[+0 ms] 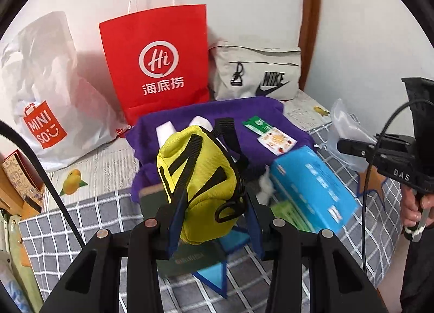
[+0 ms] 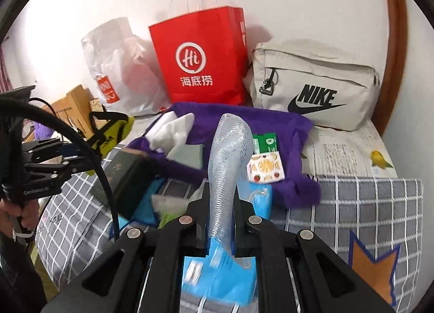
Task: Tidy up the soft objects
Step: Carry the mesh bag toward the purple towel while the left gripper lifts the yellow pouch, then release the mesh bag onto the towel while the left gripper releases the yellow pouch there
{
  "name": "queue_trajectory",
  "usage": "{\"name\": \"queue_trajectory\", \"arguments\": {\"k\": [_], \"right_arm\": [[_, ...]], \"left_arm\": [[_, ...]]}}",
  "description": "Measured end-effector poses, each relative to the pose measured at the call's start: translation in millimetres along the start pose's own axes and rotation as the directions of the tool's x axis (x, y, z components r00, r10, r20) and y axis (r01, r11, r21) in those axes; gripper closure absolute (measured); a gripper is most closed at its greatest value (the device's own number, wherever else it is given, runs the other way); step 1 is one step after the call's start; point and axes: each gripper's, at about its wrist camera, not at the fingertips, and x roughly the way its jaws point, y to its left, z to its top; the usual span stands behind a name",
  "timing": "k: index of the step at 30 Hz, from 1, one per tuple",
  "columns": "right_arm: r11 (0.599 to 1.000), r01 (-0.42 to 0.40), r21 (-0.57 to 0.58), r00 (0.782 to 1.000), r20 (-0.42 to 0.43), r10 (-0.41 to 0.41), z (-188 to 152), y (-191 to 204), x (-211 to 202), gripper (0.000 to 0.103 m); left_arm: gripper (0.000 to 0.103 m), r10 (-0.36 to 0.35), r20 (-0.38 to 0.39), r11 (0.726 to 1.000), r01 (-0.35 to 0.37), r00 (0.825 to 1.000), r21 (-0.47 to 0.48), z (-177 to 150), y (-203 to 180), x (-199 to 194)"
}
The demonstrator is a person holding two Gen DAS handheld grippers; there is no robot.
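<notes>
the left gripper (image 1: 214, 220) is clamped on a yellow pouch (image 1: 199, 180) with black straps, lifted clear of the bed at the centre of the left wrist view; the same pouch (image 2: 114, 131) shows at the left edge of the right wrist view. the right gripper (image 2: 219, 231) is pinched almost closed on a clear ribbed plastic bag (image 2: 227, 166) that stands up between its fingers, mid-frame.

below both lies a purple towel (image 1: 260, 120) spread across the middle of the bed, with a small green packet (image 1: 256, 124) and a fruit-print card (image 1: 276, 140) on it. a blue tissue pack (image 1: 312, 185) sits at the towel's lower right edge, blurred.

along the wall at the top of the frame stand a white miniso bag (image 1: 46, 101), a red paper bag (image 1: 157, 63) and a grey nike bag (image 1: 257, 74), side by side and close together. the grey checked blanket (image 2: 366, 204) at lower right in the right wrist view is bare, open room; the lower left is crowded by the other hand (image 2: 16, 215) and its cable.
</notes>
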Motion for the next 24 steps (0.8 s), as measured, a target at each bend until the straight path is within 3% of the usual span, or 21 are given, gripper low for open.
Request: {"name": "queue_trajectory", "arguments": {"k": [14, 24], "right_arm": [[1.0, 0.027, 0.012, 0.99, -0.142, -0.025, 49, -43, 114, 0.093], [0.998, 0.057, 0.001, 0.981, -0.187, -0.056, 74, -54, 142, 0.093]], "left_arm": [[0.064, 0.001, -0.062, 0.998, -0.005, 0.998, -0.064, 56, 46, 79], [0.063, -0.044, -0.089, 0.997, 0.038, 0.995, -0.068, 95, 46, 120]]}}
